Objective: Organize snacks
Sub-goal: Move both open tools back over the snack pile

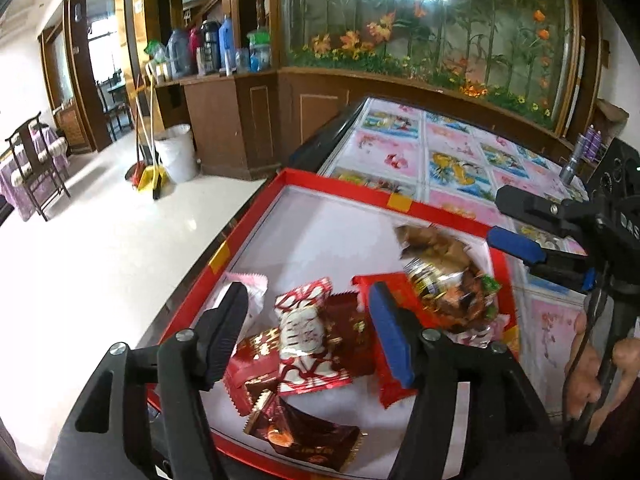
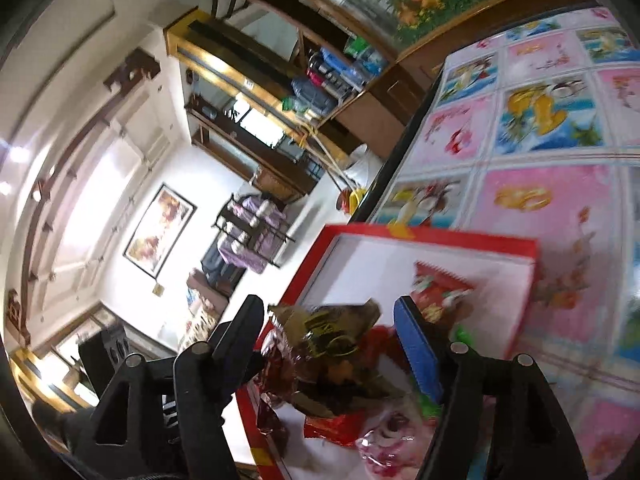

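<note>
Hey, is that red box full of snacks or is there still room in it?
Still room. The red box holds wrapped snacks bunched at its near end, while the far part of its white floor is bare.

floor pale, glossy | cabinets dark wood | chair left

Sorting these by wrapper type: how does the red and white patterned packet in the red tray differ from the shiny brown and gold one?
The red and white packet lies flat on other snacks; the brown and gold packet looks lifted and tilted. The red and white packet has a bold crackle pattern; the brown and gold packet is crinkly and partly clear, blurred here. Both are over the red tray, near the open left gripper.
</note>
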The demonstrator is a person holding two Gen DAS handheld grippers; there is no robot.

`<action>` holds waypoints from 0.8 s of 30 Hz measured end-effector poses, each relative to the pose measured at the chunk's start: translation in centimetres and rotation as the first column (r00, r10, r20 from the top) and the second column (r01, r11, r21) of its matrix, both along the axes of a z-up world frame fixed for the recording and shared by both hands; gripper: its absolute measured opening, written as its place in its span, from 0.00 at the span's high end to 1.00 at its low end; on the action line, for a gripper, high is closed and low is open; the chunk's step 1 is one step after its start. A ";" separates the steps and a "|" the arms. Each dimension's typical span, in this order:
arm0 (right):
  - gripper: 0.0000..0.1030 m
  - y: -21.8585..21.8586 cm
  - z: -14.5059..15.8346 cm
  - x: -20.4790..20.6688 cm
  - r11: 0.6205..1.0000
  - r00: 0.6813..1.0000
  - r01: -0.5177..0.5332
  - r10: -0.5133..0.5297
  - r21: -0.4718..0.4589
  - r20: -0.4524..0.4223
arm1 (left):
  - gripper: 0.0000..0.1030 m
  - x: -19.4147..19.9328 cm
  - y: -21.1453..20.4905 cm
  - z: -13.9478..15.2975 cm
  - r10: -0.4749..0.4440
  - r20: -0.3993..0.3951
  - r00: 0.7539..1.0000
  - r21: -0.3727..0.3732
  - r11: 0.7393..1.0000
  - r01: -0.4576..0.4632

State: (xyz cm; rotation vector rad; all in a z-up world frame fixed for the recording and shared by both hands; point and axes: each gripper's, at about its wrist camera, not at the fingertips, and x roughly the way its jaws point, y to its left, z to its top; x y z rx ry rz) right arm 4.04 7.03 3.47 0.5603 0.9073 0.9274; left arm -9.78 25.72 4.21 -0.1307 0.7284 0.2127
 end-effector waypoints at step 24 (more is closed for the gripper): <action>0.25 -36.2 1.7 4.5 0.817 0.821 0.555 -0.568 -0.159 -0.051 | 0.26 2.7 -14.8 1.0 -0.304 -0.069 0.950 0.147 0.939 0.311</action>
